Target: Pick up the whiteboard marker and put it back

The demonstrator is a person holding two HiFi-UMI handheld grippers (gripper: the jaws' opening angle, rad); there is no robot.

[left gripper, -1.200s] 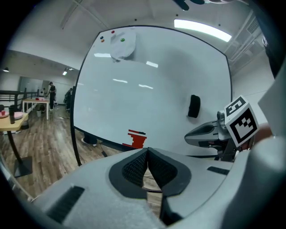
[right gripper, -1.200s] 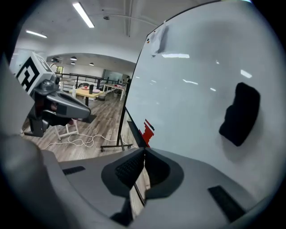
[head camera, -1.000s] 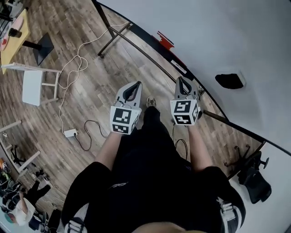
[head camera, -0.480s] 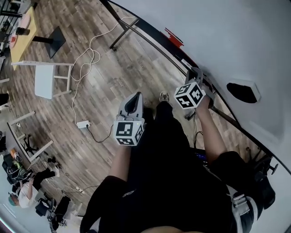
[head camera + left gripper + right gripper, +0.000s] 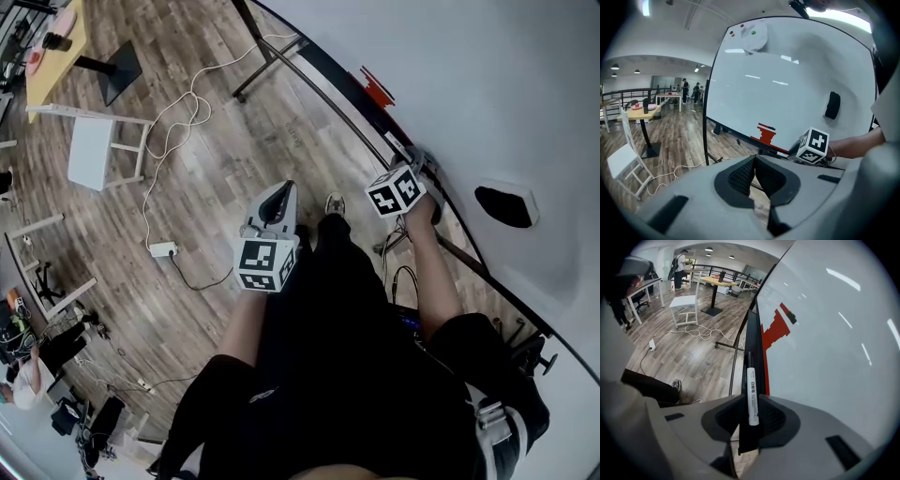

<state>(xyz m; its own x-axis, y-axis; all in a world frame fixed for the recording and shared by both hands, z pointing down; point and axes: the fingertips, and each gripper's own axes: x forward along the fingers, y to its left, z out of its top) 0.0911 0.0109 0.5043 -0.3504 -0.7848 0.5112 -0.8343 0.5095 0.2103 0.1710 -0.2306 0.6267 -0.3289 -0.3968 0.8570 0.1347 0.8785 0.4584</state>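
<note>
task barely begun: whiteboard marker lies lengthwise on the whiteboard tray, not yet lifted, so both the pick-up and the putting back look left to do. right tongs are down at the tray, parted just wider than the barrel and straddling it, pads seemingly not pressing. left tongs clenched on nothing, well off the tray.
</note>
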